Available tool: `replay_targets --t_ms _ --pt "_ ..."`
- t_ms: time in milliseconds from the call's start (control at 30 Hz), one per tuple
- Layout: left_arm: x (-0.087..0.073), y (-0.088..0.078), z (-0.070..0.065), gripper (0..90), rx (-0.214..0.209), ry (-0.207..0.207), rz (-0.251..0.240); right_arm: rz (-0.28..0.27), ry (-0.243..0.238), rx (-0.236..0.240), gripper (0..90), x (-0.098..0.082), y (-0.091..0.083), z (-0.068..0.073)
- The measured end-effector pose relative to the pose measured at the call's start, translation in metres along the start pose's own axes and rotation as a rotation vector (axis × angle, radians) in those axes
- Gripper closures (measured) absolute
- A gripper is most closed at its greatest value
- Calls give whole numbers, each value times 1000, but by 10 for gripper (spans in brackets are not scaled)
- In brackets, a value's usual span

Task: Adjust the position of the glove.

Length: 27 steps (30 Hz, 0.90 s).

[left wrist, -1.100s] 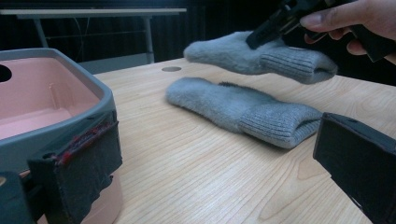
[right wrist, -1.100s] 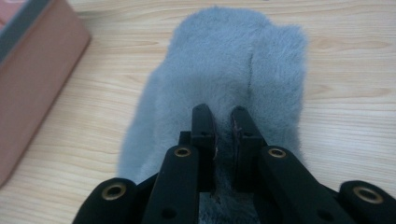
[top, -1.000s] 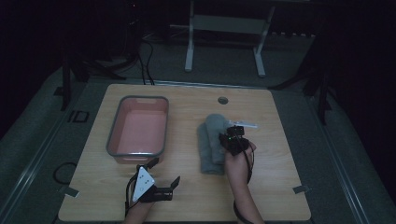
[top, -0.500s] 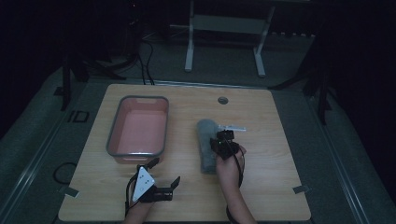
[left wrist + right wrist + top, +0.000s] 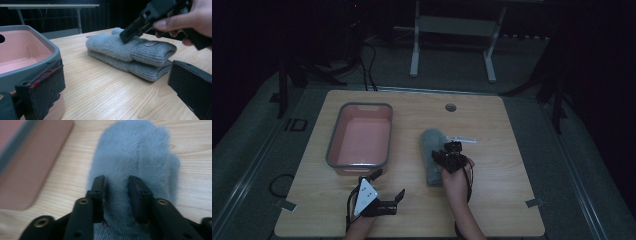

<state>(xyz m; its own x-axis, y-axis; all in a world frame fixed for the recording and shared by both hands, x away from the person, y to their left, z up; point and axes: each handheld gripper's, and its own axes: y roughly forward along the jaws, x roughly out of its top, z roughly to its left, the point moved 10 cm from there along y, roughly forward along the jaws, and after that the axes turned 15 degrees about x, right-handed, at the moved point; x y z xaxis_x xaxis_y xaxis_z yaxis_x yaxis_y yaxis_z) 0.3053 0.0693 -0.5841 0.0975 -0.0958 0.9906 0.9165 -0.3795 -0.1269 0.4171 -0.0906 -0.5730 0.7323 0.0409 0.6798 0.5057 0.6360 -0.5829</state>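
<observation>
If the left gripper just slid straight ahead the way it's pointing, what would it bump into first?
Probably the stacked grey mittens: the left gripper looks straight across bare table at them. The pink tub sits just beside one jaw and might graze it.

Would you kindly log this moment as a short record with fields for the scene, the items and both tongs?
Surface: wooden table
Items: pair of grey fuzzy mittens, stacked flat; pink tub with grey rim beside them
Right tongs: jaws just opened, straddling a ridge of fleece on the top mitten, pads seemingly not pressing
Left tongs: open, empty, resting near the tub's near end
</observation>
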Motion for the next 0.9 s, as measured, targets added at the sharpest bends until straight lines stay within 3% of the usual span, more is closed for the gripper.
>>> replay_targets --t_ms 133,267,367,433,533,667,700,733,767,800,900 --pt "0 1 0 13 6 -1 5 -33 -38 39 536 10 -14 3" --pt "-1 1 0 13 7 6 13 -11 -147 69 410 14 -26 -4" --pt "-1 2 0 13 20 20 18 -6 -112 106 416 12 -36 -11" --pt "-2 3 0 13 27 28 28 17 -140 92 415 10 -43 -18" --pt "-2 4 1 13 32 19 32 25 -148 111 462 7 -52 -26" --pt "-2 3 2 13 28 13 28 60 -146 150 597 -10 -61 -30" --pt "-2 3 2 13 27 15 27 77 -155 142 636 -14 -62 -31" --pt "-2 3 1 13 28 17 25 79 -158 142 756 -17 -64 -32" --pt "-2 3 1 13 29 22 28 88 -169 159 791 -21 -66 -30" --pt "-2 3 1 13 30 23 27 100 -193 155 796 -25 -68 -29" --pt "-2 4 2 13 34 20 30 96 -203 123 833 -28 -69 -35"
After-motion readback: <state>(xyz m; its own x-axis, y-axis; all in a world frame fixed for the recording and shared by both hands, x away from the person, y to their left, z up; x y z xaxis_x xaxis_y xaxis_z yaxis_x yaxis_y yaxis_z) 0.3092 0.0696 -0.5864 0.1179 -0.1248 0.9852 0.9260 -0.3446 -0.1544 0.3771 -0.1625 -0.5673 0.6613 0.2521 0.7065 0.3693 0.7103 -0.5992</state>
